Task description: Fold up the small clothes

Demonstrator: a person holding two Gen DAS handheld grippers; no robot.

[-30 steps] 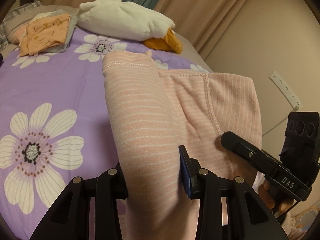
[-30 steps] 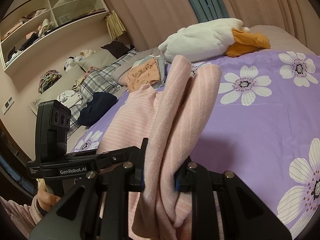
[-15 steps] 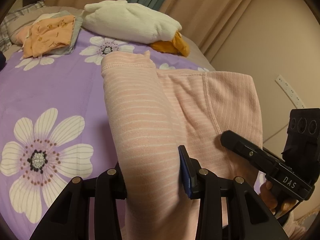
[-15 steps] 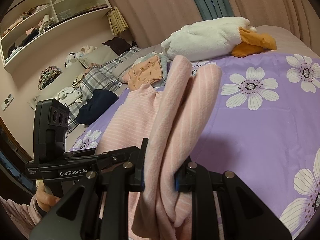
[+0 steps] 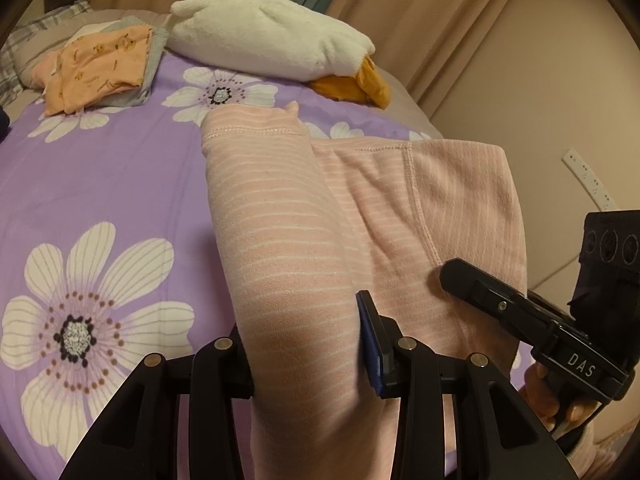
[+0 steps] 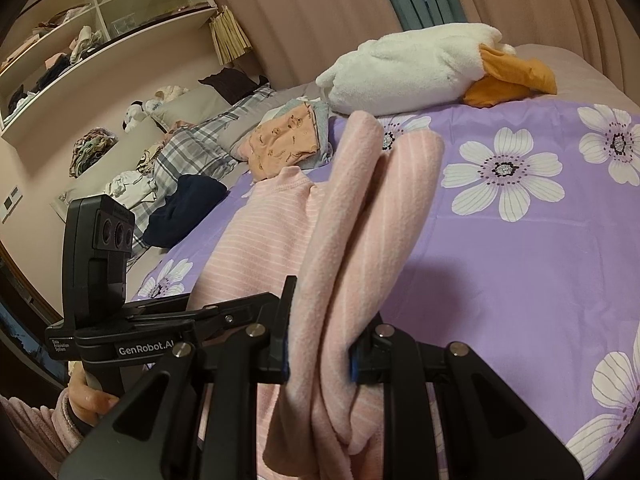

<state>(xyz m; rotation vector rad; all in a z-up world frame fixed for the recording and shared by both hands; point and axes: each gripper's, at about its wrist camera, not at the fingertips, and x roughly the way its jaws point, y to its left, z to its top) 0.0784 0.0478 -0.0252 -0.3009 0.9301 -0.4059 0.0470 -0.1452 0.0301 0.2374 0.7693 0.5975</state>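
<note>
A pink garment with thin white stripes (image 5: 288, 248) is held up between both grippers above a purple floral bedspread (image 5: 100, 184). My left gripper (image 5: 308, 348) is shut on one bunched edge of it. My right gripper (image 6: 320, 348) is shut on the other folded edge, where the pink garment (image 6: 360, 216) stands up in two thick folds. The right gripper (image 5: 520, 312) shows at the right of the left wrist view, and the left gripper (image 6: 224, 316) shows at the left of the right wrist view.
A stack of folded clothes with an orange top piece (image 5: 100, 68) lies at the far left of the bed. A white and orange plush duck (image 5: 272, 44) lies at the head. A plaid blanket and a dark garment (image 6: 184, 208) lie left. Shelves (image 6: 80, 40) line the wall.
Both grippers have lifted and tilted slightly with the garment still held; the bed and plush duck sit lower and nearer in view. The grip has not changed.
</note>
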